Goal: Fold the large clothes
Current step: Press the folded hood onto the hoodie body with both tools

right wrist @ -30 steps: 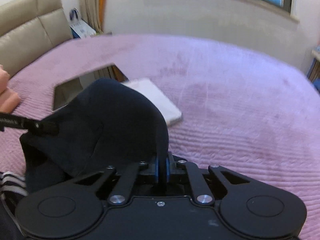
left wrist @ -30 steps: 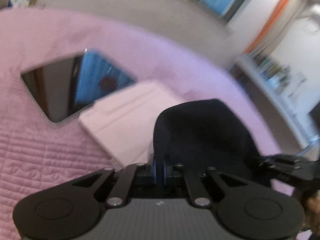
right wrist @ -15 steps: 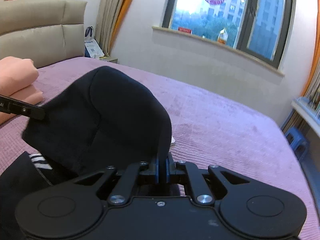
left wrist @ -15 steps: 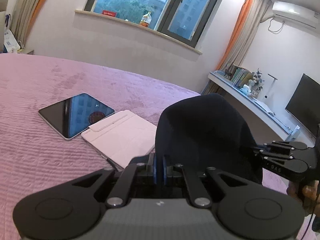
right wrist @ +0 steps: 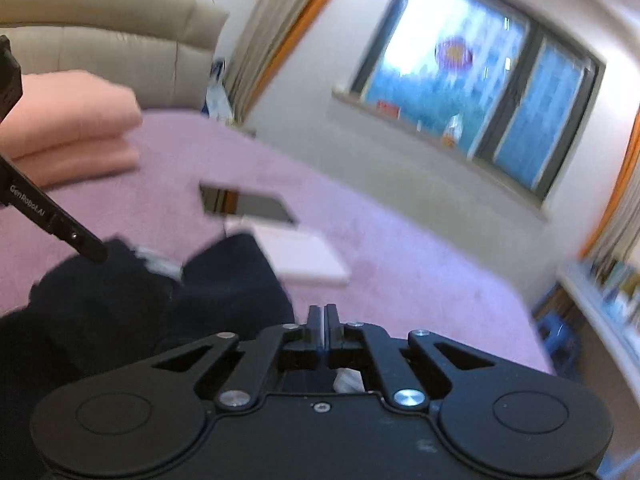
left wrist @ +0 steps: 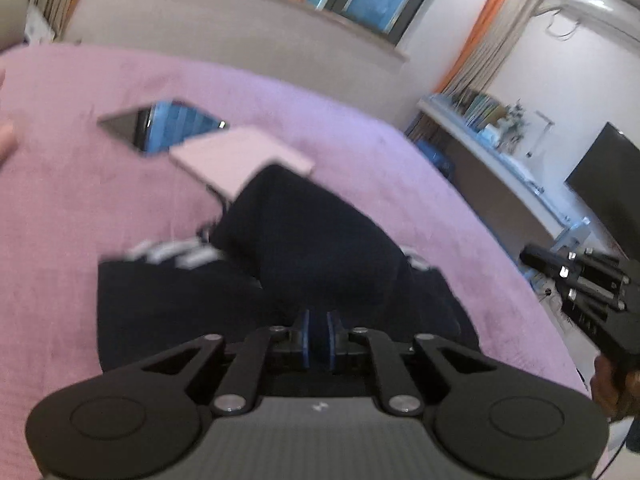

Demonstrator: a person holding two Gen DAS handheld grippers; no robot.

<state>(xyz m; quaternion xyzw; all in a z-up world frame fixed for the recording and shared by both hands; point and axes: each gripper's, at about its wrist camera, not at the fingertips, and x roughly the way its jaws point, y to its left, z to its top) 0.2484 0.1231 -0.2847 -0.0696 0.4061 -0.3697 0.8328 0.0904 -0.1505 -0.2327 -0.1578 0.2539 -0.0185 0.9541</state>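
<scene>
The left gripper (left wrist: 318, 322) pinches a fold of the dark garment (left wrist: 312, 248) lying on the pink bed (left wrist: 80, 208); the right gripper (right wrist: 322, 320) is pressed together, seemingly on nothing. A fold is apparently being laid over; next, release and smooth the cloth clear of the tablet (left wrist: 168, 128).

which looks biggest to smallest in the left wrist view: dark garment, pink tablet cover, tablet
1. dark garment, by far the largest
2. pink tablet cover
3. tablet
Cover and tablet look close in size; the cover lies nearer and the garment hides part of it, so their order is unsure.

The left tool (left wrist: 318, 322) is clamped on a dark garment (left wrist: 312, 256) lying on the pink bed (left wrist: 80, 216). The right tool (left wrist: 576, 276) hovers at the right edge.
</scene>
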